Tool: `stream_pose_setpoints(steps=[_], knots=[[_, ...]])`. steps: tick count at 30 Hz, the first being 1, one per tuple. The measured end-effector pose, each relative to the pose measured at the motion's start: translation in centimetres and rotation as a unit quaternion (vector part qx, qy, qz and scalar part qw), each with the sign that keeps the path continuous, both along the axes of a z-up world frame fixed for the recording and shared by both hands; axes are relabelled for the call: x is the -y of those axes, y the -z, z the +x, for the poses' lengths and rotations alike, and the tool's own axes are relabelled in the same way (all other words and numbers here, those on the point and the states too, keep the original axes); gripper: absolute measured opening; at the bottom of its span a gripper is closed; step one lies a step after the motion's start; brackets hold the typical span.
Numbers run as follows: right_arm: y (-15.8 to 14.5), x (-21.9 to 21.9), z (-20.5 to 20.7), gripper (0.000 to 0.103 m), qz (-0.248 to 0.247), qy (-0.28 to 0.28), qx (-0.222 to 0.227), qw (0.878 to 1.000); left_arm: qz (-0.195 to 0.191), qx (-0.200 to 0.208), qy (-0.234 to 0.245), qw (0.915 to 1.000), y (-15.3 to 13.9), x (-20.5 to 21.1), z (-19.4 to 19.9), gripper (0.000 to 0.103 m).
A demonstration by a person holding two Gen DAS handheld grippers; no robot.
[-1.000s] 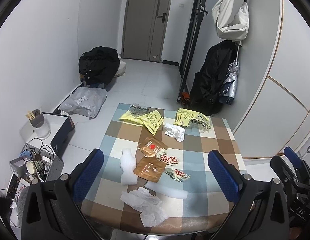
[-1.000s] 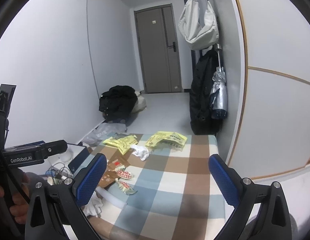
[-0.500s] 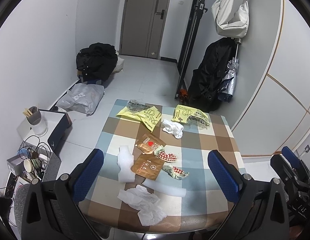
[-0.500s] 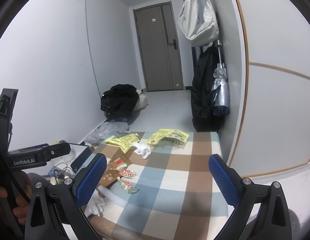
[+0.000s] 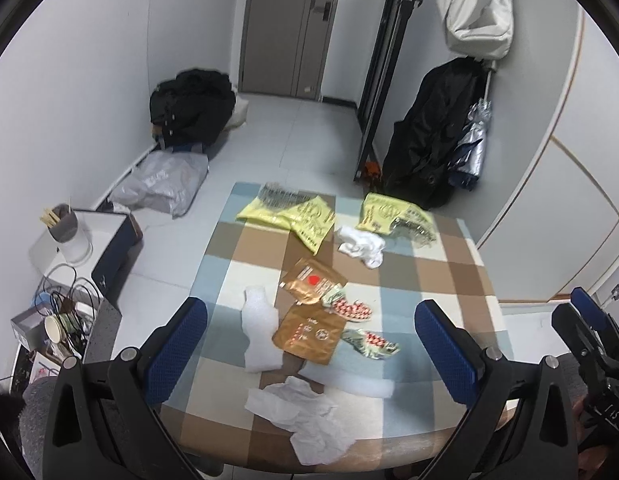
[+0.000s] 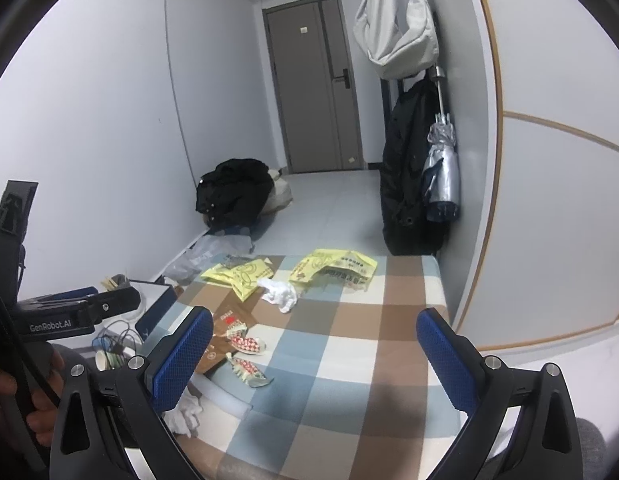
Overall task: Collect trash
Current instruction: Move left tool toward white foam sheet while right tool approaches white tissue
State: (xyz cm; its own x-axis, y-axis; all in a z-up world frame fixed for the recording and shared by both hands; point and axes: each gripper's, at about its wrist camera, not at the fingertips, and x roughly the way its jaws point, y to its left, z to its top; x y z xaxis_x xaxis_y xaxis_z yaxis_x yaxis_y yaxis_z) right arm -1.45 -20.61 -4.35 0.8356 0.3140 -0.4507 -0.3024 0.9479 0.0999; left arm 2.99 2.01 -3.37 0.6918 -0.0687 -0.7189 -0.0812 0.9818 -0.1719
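Observation:
Trash lies on a checked table (image 5: 441, 280): two yellow bags (image 5: 297, 216) (image 5: 385, 212), a white tissue (image 5: 361, 246), two brown pouches (image 5: 311, 280) (image 5: 309, 332), red-white wrappers (image 5: 349, 308), white foam pieces (image 5: 259, 320) and crumpled paper (image 5: 305, 412). My left gripper (image 5: 309, 352) is open and empty above the table's near edge. My right gripper (image 6: 309, 356) is open and empty over the table's right part (image 6: 349, 360); the yellow bags (image 6: 333, 266), the tissue (image 6: 279, 292) and the wrappers (image 6: 245, 340) show ahead of it.
A low white stand (image 5: 69, 248) with a cup, cables and boxes stands left of the table. A black bag (image 5: 189, 108) and a grey plastic bag (image 5: 161, 184) lie on the floor. A black coat (image 5: 433, 140) and an umbrella hang at the right wall.
Both grippers have drifted slightly; the left view has tilted a little downward so the table sits higher in frame. Nothing on the table has moved. Both grippers stay open.

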Motion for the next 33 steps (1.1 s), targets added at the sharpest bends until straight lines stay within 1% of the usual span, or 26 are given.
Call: stream_pose_setpoints(steps=[4, 7, 10, 12, 17, 19, 20, 21, 23, 25, 27, 28, 30, 32, 33], knots=[[0.9, -0.5, 1.1, 0.103, -0.002, -0.007, -0.020, 1.000, -0.001, -0.039, 0.010, 0.9992, 1.4, -1.4, 1.6, 0.102], [1.8, -0.9, 2.2, 0.103, -0.003, -0.014, -0.042, 0.999, -0.015, -0.075, 0.022, 0.9968, 2.8, -2.9, 2.8, 0.102], [2.7, -1.2, 3.3, 0.103, 0.004, -0.023, -0.060, 0.998, -0.014, -0.113, 0.034, 0.9929, 4.3, -3.7, 3.9, 0.099], [3.4, -1.4, 4.0, 0.103, 0.008, -0.038, -0.065, 0.997, -0.016, -0.138, 0.045, 0.9893, 5.4, -4.0, 4.7, 0.096], [4.8, -2.7, 5.5, 0.103, -0.004, -0.062, -0.077, 0.995, -0.035, -0.180, 0.047, 0.9819, 7.5, -4.6, 5.9, 0.093], [5.4, -3.1, 6.2, 0.103, -0.002, -0.068, -0.089, 0.994, -0.046, -0.192, 0.048, 0.9791, 7.9, -4.6, 6.4, 0.085], [5.7, -3.3, 6.6, 0.103, -0.001, -0.071, -0.096, 0.993, -0.051, -0.199, 0.052, 0.9774, 8.2, -4.6, 6.7, 0.078], [6.0, -3.4, 7.0, 0.103, -0.001, -0.071, -0.104, 0.992, -0.048, -0.209, 0.058, 0.9749, 8.5, -4.5, 7.1, 0.073], [6.7, -3.6, 7.6, 0.103, -0.004, -0.072, -0.119, 0.990, -0.039, -0.221, 0.062, 0.9726, 8.7, -4.2, 7.4, 0.067], [7.2, -3.7, 8.0, 0.102, -0.008, -0.072, -0.130, 0.989, -0.032, -0.232, 0.060, 0.9704, 9.1, -4.3, 7.5, 0.066], [7.6, -3.7, 8.2, 0.102, -0.009, -0.072, -0.138, 0.988, -0.030, -0.242, 0.062, 0.9679, 9.4, -4.3, 7.6, 0.062], [7.8, -3.8, 8.3, 0.102, -0.010, -0.073, -0.142, 0.987, -0.027, -0.238, 0.065, 0.9688, 9.1, -4.2, 7.5, 0.059], [7.9, -3.9, 8.4, 0.102, -0.012, -0.078, -0.146, 0.986, -0.029, -0.238, 0.075, 0.9678, 9.0, -3.9, 7.4, 0.042], [7.9, -4.1, 8.3, 0.102, -0.013, -0.084, -0.147, 0.985, -0.026, -0.238, 0.072, 0.9683, 8.9, -3.7, 7.3, 0.036], [7.9, -4.2, 8.2, 0.102, -0.013, -0.087, -0.147, 0.985, -0.025, -0.237, 0.072, 0.9685, 8.8, -3.5, 7.3, 0.035]])
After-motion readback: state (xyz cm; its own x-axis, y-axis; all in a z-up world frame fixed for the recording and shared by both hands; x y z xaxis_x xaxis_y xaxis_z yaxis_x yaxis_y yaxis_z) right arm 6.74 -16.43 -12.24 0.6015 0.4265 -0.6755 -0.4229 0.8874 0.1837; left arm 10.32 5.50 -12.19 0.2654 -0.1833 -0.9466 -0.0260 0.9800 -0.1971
